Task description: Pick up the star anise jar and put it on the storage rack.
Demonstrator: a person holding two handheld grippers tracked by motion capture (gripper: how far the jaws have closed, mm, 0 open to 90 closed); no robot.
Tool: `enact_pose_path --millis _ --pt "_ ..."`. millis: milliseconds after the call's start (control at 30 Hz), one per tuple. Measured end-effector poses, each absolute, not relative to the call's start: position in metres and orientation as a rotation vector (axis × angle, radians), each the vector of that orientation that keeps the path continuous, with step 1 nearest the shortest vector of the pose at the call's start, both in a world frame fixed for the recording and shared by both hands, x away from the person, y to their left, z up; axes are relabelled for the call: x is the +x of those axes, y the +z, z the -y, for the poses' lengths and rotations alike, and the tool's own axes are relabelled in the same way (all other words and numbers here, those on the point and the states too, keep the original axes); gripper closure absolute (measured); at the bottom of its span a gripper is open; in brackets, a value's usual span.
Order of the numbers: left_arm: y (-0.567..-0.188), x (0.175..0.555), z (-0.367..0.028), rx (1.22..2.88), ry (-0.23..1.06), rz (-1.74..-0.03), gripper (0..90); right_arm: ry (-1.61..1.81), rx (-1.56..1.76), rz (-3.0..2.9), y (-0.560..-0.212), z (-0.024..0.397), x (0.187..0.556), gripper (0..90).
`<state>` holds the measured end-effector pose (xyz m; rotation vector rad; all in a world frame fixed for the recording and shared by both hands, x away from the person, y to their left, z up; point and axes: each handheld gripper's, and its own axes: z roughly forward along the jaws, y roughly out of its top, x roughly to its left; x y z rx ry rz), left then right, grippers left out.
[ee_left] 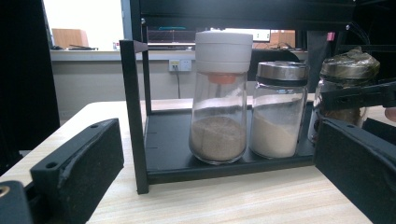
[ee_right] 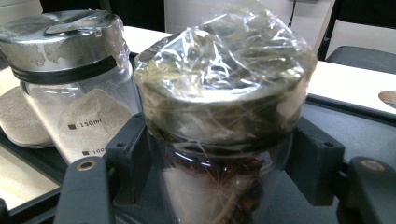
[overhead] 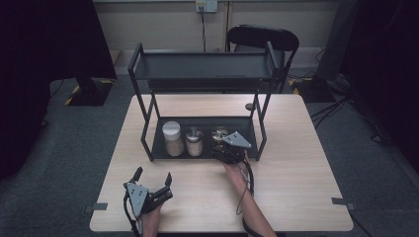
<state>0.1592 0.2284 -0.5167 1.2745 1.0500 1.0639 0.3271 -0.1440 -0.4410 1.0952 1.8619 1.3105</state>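
A black two-tier rack (overhead: 158,157) stands on the wooden table. Its lower shelf holds a white-lidded jar of brown powder (overhead: 172,138), a steel-lidded jar of pale powder (overhead: 194,142) and a jar with film over its lid (overhead: 219,134). My right gripper (overhead: 222,144) is shut on the film-wrapped jar (ee_right: 224,93), its pads (ee_right: 130,149) pressing both sides of the glass just under the lid. My left gripper (overhead: 153,177) rests open near the table's front left, facing the rack, nothing between its fingers (ee_left: 79,172). The white-lidded jar (ee_left: 219,102) stands straight ahead of it.
The rack's upper shelf (overhead: 202,66) is bare. Upright posts (ee_left: 133,116) frame the lower shelf's front corners. A black chair (overhead: 263,37) stands behind the table. A small dark disc (overhead: 249,106) lies on the table behind the rack.
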Motion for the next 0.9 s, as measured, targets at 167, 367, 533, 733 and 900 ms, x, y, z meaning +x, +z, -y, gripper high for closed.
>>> enact_pose_path --millis 167,367,533,733,900 --pt "-0.5167 0.1592 -0.2283 1.274 1.064 -1.051 1.1 1.303 1.097 -1.858 -0.4406 0.1419 0.3266 30.9" --pt "-0.5167 0.1592 -0.2283 1.275 1.064 -1.050 1.1 1.296 1.097 -1.866 -0.4390 0.1408 0.3278 30.9" --pt "-0.5166 0.1592 -0.2283 1.275 1.064 -1.051 1.1 1.290 1.099 -1.871 -0.4378 0.1400 0.3287 30.9" --pt "-0.5167 0.1592 -0.2283 1.275 1.065 -1.050 1.1 1.292 1.103 -1.872 -0.4369 0.1399 0.3297 29.7" --pt "-0.5165 0.1593 -0.2287 1.274 1.061 -1.052 1.1 1.339 1.099 -1.851 -0.4402 0.1435 0.3299 19.6"
